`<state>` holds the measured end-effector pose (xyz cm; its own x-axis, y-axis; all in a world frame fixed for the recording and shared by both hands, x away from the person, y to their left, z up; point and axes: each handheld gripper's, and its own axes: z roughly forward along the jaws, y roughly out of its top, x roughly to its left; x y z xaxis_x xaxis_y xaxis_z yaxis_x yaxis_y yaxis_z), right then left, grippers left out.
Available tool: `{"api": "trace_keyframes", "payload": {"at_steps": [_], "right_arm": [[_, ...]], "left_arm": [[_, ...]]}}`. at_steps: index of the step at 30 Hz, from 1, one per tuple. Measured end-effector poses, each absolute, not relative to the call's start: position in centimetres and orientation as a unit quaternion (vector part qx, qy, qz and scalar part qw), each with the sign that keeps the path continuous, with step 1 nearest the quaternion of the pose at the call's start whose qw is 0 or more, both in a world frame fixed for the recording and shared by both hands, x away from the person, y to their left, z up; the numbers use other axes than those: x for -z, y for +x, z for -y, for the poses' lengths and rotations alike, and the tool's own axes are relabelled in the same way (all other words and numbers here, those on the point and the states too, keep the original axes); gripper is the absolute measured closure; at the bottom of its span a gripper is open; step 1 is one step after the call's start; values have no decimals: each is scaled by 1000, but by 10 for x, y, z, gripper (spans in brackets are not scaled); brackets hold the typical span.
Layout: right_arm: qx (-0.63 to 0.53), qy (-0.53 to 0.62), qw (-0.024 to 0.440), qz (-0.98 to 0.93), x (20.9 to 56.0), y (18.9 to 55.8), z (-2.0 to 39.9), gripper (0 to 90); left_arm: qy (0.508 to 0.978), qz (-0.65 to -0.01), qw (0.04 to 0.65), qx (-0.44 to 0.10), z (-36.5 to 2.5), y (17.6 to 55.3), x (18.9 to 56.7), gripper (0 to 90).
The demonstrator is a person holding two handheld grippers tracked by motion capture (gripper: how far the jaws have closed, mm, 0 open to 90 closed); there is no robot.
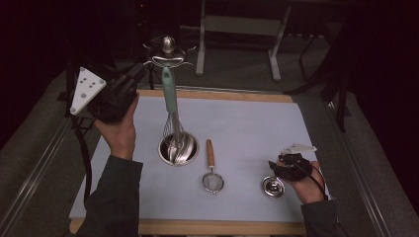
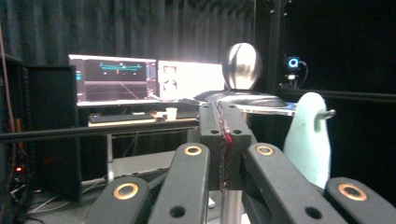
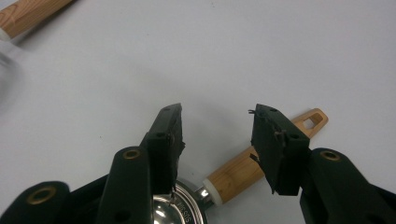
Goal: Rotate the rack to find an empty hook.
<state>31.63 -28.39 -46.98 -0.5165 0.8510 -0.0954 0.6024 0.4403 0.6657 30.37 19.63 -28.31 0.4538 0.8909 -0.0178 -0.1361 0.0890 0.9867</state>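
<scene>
Left gripper point(image 1: 129, 79) is clamped shut near the rack's top point(image 1: 168, 58), at the mat's point(image 1: 247, 123) far edge, I judge to steady it; whisk point(image 1: 171, 106) hangs there. Right gripper point(image 3: 215, 126) gapes over the ladle point(image 1: 272, 186) near the front right corner, ready to pick.

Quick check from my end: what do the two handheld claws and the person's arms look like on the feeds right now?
Both claws are black, with brass-coloured rivets at the linkage joints. The left claw carries a white-grey three-cornered plate dotted with holes, and a black cable trails down from it. The right claw has a smaller pale plate and thin black cables over the hand. The person wears dark grey-green long sleeves.
</scene>
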Motion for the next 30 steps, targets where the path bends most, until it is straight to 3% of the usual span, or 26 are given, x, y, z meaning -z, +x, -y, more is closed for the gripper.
{"api": "trace_keyframes", "payload": {"at_steps": [30], "right_arm": [[-290,443,214,-821,470,316,285,527]], "left_arm": [[559,-370,614,-416,-201,332,273,898]]}}
